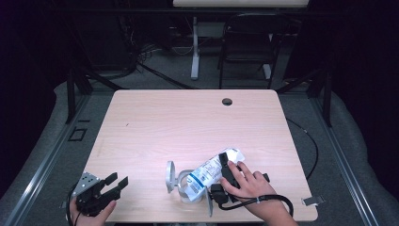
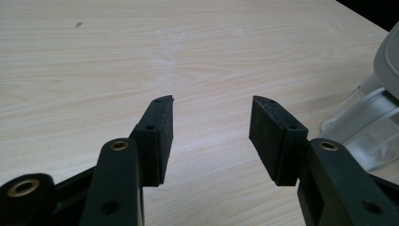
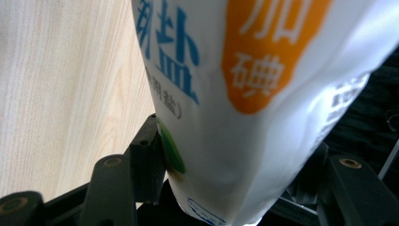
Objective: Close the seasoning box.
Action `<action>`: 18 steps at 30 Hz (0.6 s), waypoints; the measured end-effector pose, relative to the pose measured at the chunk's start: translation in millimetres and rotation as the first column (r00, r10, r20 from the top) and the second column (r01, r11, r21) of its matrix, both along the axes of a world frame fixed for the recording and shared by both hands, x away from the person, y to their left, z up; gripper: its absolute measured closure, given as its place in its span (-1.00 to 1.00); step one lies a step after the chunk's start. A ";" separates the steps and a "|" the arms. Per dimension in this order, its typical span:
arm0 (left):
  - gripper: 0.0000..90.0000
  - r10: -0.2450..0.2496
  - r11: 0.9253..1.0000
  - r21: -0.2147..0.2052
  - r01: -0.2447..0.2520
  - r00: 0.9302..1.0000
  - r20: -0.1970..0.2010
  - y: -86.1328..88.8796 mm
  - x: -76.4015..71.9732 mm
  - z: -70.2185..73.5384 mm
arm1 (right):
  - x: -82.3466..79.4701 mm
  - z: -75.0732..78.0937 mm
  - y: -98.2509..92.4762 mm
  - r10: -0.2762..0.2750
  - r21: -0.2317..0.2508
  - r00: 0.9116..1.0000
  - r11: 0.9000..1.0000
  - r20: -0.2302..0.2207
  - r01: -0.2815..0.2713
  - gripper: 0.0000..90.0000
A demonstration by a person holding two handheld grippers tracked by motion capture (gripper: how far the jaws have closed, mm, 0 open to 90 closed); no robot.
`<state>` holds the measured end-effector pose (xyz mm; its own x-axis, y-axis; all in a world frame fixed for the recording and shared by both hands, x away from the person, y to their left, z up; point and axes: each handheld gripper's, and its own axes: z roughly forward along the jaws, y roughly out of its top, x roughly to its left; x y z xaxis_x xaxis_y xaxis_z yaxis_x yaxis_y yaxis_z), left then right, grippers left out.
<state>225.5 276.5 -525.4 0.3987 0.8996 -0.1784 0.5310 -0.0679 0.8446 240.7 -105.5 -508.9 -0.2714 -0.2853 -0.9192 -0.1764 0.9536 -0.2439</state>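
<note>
A white salt bag [image 1: 211,171] with blue and orange print lies tilted, its lower end in the mouth of a clear jar [image 1: 192,190] near the table's front edge. The jar's grey lid [image 1: 169,177] hangs open on its left. My right gripper [image 1: 227,165] is shut on the bag's upper half, with a hand wrapped around the gripper. In the right gripper view the bag [image 3: 263,94] bulges between the pads of the right gripper [image 3: 235,141]. My left gripper [image 1: 118,180] rests at the front left corner, open and holding nothing. In the left gripper view the left gripper [image 2: 211,106] points over bare wood, with the jar [image 2: 371,136] at the right edge.
The light wooden table [image 1: 188,117] has a round cable hole [image 1: 227,101] near its far edge. A small metal piece [image 1: 313,200] sits at the front right corner. Beyond the table stand a dark chair [image 1: 249,42] and a white desk leg [image 1: 195,52].
</note>
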 end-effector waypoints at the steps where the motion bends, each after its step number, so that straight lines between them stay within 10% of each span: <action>1: 0.12 0.000 1.000 0.001 0.000 1.000 -0.001 0.0 0.0 0.0 | 0.2 -0.1 0.0 0.001 0.002 1.000 1.000 0.001 -0.001 -0.06; 18: 0.12 0.001 1.000 0.002 -0.001 1.000 -0.003 0.6 -0.1 0.4 | -0.2 0.5 1.3 0.001 -0.018 1.000 1.000 0.016 -0.001 -0.06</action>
